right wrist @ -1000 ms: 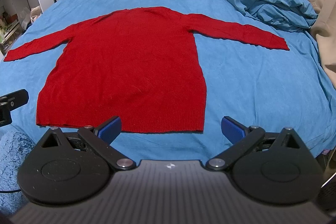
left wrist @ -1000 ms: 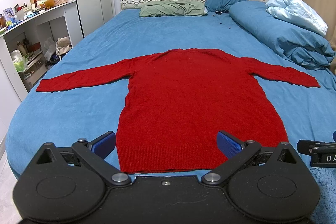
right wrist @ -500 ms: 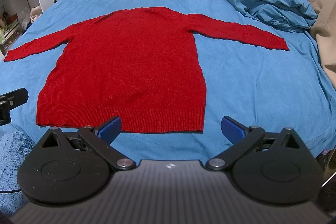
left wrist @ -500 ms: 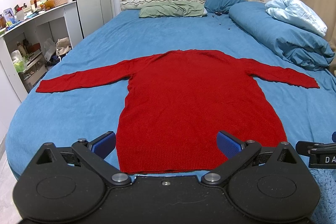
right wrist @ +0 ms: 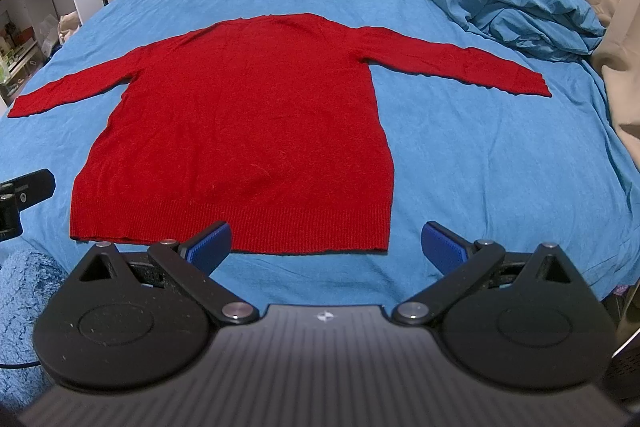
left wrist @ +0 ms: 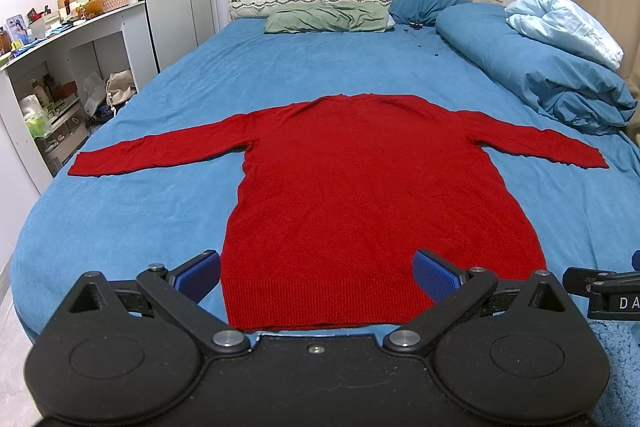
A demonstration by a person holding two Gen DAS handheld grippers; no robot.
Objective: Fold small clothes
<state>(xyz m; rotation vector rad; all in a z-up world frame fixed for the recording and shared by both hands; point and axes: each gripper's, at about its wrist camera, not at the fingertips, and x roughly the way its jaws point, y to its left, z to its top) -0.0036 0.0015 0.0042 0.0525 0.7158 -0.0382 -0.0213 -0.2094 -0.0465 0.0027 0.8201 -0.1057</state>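
A red knit sweater (left wrist: 360, 187) lies flat on the blue bed (left wrist: 160, 107), hem towards me, both sleeves spread out sideways. It also shows in the right wrist view (right wrist: 248, 123). My left gripper (left wrist: 318, 273) is open and empty, held just above the bed's near edge over the hem's left half. My right gripper (right wrist: 326, 243) is open and empty, held near the hem's right corner. The right gripper's edge shows in the left wrist view (left wrist: 600, 291), and the left gripper's edge shows in the right wrist view (right wrist: 24, 191).
A rolled blue duvet (left wrist: 540, 75) with a pale blue blanket (left wrist: 568, 23) lies along the bed's right side. Green (left wrist: 324, 21) and blue pillows sit at the headboard. White shelves (left wrist: 52, 67) with clutter stand left of the bed. A fluffy blue mat (right wrist: 24, 307) lies below.
The left wrist view has shifted very slightly, the sweater sitting a little lower in it. Both grippers stay open and the sweater has not moved.
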